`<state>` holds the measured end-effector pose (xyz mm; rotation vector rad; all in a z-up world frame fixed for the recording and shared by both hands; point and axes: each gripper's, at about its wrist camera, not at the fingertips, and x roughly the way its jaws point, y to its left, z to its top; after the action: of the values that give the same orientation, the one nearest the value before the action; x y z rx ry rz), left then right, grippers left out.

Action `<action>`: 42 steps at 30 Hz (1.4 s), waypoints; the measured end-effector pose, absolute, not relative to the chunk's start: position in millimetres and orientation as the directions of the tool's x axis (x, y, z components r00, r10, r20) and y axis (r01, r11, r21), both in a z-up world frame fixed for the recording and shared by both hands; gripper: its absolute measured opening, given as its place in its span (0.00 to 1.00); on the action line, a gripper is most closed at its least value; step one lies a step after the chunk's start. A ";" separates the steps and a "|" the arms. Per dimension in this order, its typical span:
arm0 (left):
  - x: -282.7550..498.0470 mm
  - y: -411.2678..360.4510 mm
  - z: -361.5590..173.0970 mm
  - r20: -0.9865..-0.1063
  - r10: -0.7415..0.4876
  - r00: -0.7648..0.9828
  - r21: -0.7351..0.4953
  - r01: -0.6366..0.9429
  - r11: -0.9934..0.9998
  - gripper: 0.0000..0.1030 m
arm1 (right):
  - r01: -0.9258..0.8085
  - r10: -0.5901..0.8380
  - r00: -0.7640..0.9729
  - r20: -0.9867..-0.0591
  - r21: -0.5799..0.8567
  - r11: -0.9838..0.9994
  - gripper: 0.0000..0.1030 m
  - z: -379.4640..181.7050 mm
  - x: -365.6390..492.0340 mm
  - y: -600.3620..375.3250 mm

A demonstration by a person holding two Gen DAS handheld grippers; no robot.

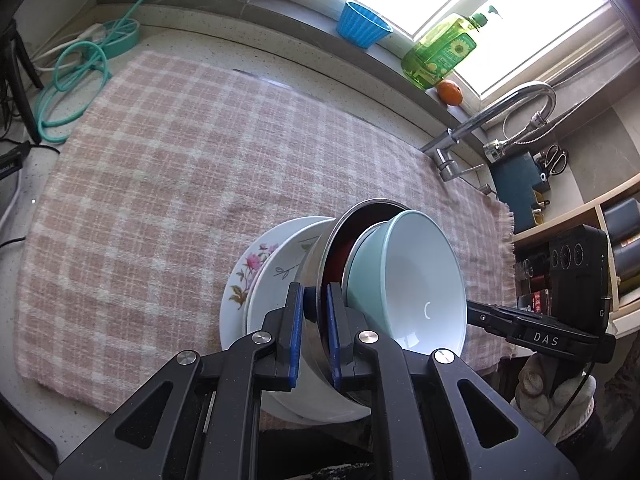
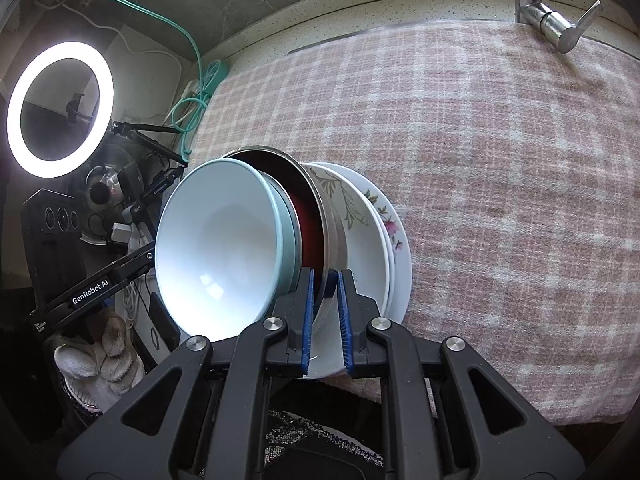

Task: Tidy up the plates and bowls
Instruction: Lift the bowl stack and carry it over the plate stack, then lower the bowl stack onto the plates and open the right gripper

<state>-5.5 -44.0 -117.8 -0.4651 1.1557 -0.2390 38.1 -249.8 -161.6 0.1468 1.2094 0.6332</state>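
Observation:
A nested stack is held tipped on its side over the pink checked cloth. It has a flowered plate, a white deep plate, a steel bowl with a red inside, and a mint bowl. My left gripper is shut on the steel bowl's rim. My right gripper is shut on the same rim from the opposite side. Each view shows the other gripper's arm passing behind the mint bowl, held by a gloved hand.
The faucet stands at the cloth's far edge. On the window sill are a blue cup, a green soap bottle and an orange. A teal hose lies far left. A ring light glows.

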 end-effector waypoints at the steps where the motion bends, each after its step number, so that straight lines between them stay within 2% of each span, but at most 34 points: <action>1: -6.0 -44.0 -118.4 -0.823 -0.413 0.391 -0.469 -0.058 0.881 0.09 | -0.378 0.529 0.203 -0.824 0.433 0.819 0.13 -162.6 37.8 -249.7; 28: -13.1 -40.4 -118.2 -0.830 -0.391 0.399 -0.451 -0.067 0.890 0.08 | -0.413 0.516 0.210 -0.831 0.403 0.817 0.14 -158.9 33.0 -244.1; 42: -34.3 -39.6 -105.8 -0.836 -0.324 0.442 -0.399 -0.085 0.913 0.11 | -0.449 0.493 0.278 -0.824 0.342 0.826 0.22 -145.9 15.5 -261.8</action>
<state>-34.3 -39.6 -105.8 -0.4158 1.1117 -0.1535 15.5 -261.8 -145.9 0.0456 1.1232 0.6319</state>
